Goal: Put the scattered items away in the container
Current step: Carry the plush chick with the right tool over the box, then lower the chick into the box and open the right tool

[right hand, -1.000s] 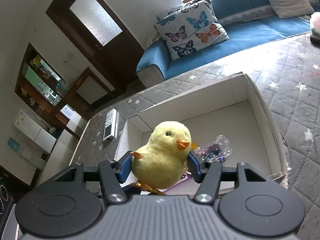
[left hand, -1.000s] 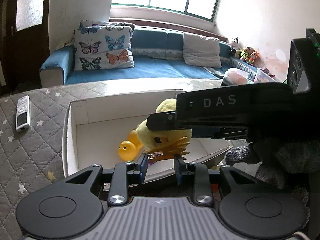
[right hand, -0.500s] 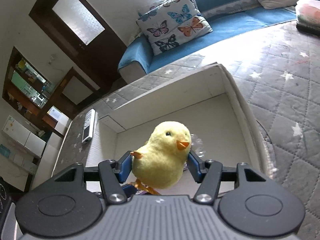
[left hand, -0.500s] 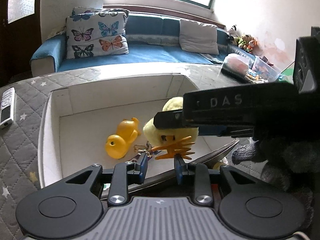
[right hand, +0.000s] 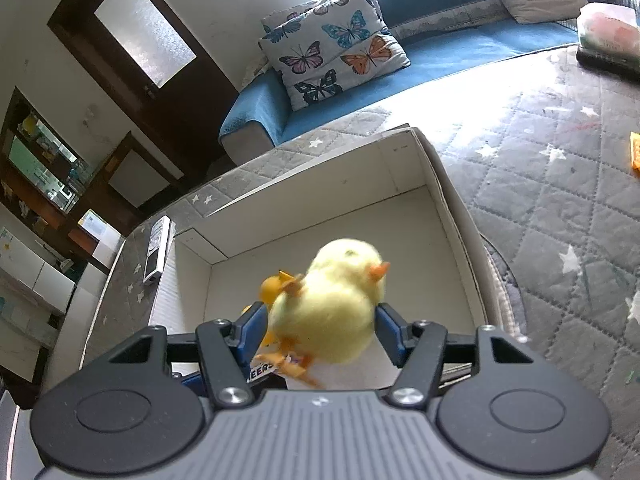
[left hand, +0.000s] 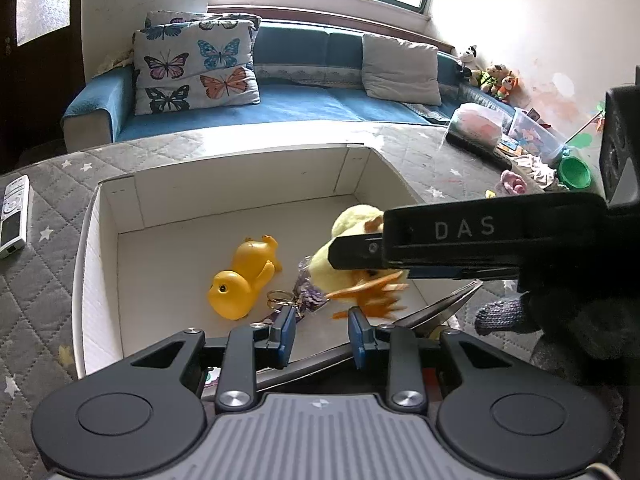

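Note:
A white cardboard box [left hand: 100, 248] [right hand: 452, 208] lies on the grey quilted bed. Inside it are a yellow rubber duck [left hand: 240, 276] and a keyring with a glittery charm [left hand: 304, 296]. The plush yellow chick [right hand: 332, 304] [left hand: 352, 240] is blurred between my right gripper's [right hand: 320, 328] blue pads, which stand wider than it, above the box's inside. My left gripper [left hand: 322, 332] is open and empty over the box's near edge. The right gripper's black body [left hand: 460, 240] crosses the left wrist view.
A white remote [left hand: 12, 216] [right hand: 156, 252] lies on the quilt left of the box. Bags, a clear tub and a green cup [left hand: 574, 172] sit at the right. An orange item [right hand: 634, 152] lies on the quilt. A blue sofa with butterfly pillows [left hand: 192, 68] is behind.
My right gripper has opened; the chick, held firmly before, is now blurred and slipping down between the pads. Both grippers moved further over the box.

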A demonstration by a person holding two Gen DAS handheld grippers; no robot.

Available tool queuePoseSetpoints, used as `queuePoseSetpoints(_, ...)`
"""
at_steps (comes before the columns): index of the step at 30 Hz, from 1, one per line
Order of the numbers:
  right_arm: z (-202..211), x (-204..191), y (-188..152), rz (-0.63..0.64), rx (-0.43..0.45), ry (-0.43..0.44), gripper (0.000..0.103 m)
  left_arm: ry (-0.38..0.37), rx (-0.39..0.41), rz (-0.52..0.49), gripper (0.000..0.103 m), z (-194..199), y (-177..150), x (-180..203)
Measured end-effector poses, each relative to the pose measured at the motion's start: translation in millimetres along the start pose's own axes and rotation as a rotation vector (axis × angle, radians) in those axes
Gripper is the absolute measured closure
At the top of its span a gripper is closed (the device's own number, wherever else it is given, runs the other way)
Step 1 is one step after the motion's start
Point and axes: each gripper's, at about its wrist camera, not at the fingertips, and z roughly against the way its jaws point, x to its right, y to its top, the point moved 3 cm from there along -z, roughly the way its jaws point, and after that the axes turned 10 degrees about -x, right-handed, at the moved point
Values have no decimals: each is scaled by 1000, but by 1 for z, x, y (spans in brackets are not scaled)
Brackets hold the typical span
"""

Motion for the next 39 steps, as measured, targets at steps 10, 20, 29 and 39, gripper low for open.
queuePoseSetpoints(10, 9, -4, -4, 7, 6, -13, 42, 9, 6, 6, 72, 8, -3, -2)
queuePoseSetpoints(20, 16, -8, -9, 5, 8, -45, 42, 18, 21, 17, 72, 21, -10, -3)
queuePoseSetpoints(29, 27, -14, -13, 14, 34, -4, 42, 31, 25, 30, 71, 30, -19, -5)
queuePoseSetpoints(39, 41, -23, -25, 45, 44, 15, 42, 28, 34, 19, 71, 41, -32, 0)
